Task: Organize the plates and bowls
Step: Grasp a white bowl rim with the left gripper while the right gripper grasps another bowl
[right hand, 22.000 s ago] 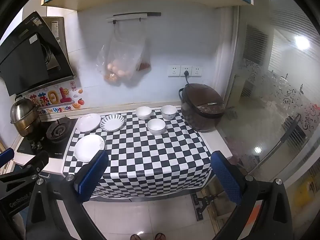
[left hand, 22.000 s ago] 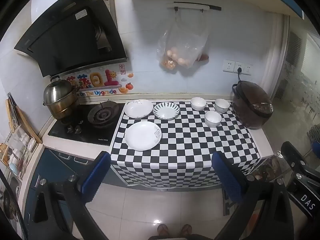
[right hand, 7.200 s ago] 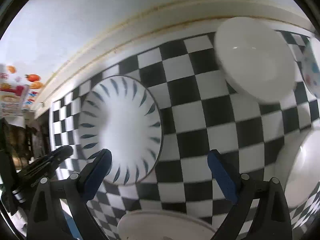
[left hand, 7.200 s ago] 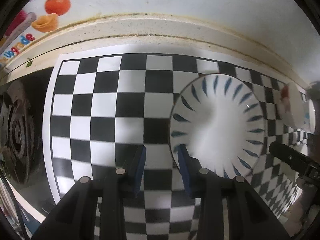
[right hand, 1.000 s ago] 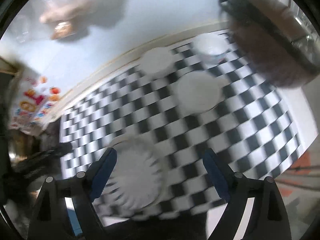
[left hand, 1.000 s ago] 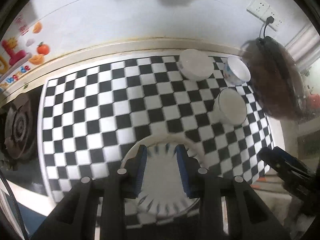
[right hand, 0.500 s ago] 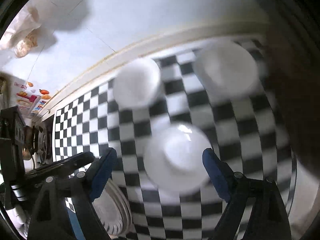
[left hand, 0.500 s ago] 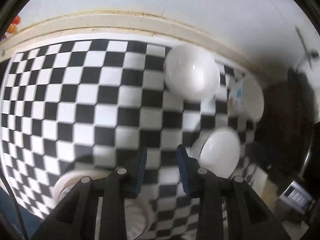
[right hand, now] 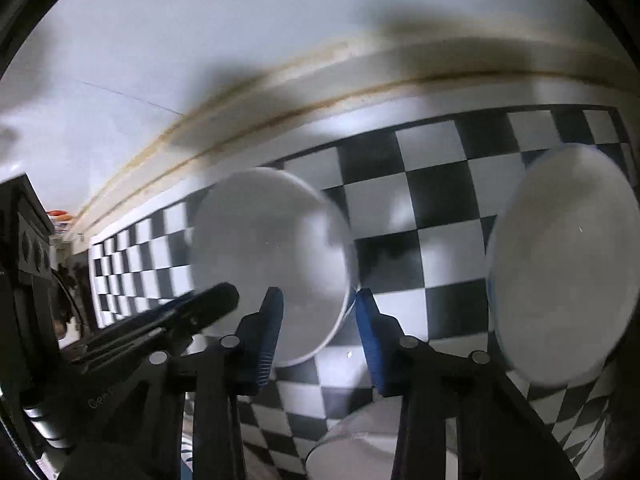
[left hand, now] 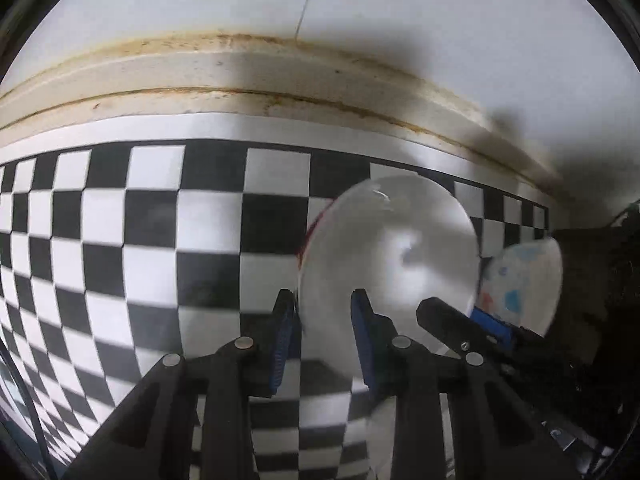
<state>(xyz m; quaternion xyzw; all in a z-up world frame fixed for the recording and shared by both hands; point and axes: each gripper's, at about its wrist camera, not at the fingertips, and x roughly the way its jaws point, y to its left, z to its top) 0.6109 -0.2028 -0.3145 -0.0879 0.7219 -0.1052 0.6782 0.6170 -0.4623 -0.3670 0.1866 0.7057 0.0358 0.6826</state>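
Note:
A white bowl [left hand: 392, 248] stands on the checkered cloth [left hand: 140, 240] near the back wall. My left gripper [left hand: 322, 320] is open, its blue pads either side of the bowl's left rim. The same bowl [right hand: 268, 264] shows in the right wrist view, with my right gripper [right hand: 318, 320] open, its pads straddling the bowl's right rim. A second bowl with blue and red marks [left hand: 520, 284] stands just to the right; it also shows in the right wrist view [right hand: 560, 264]. A third white bowl [right hand: 360, 444] lies below my right gripper.
The cream backsplash ledge [left hand: 240, 76] and white wall run close behind the bowls. A dark cooker [left hand: 600, 280] stands at the far right. The stove's edge [right hand: 28, 248] shows at the far left.
Both grippers have moved in close to the back bowl and now straddle its rim from either side. The right gripper's jaws have narrowed. The stacked plates have left the view.

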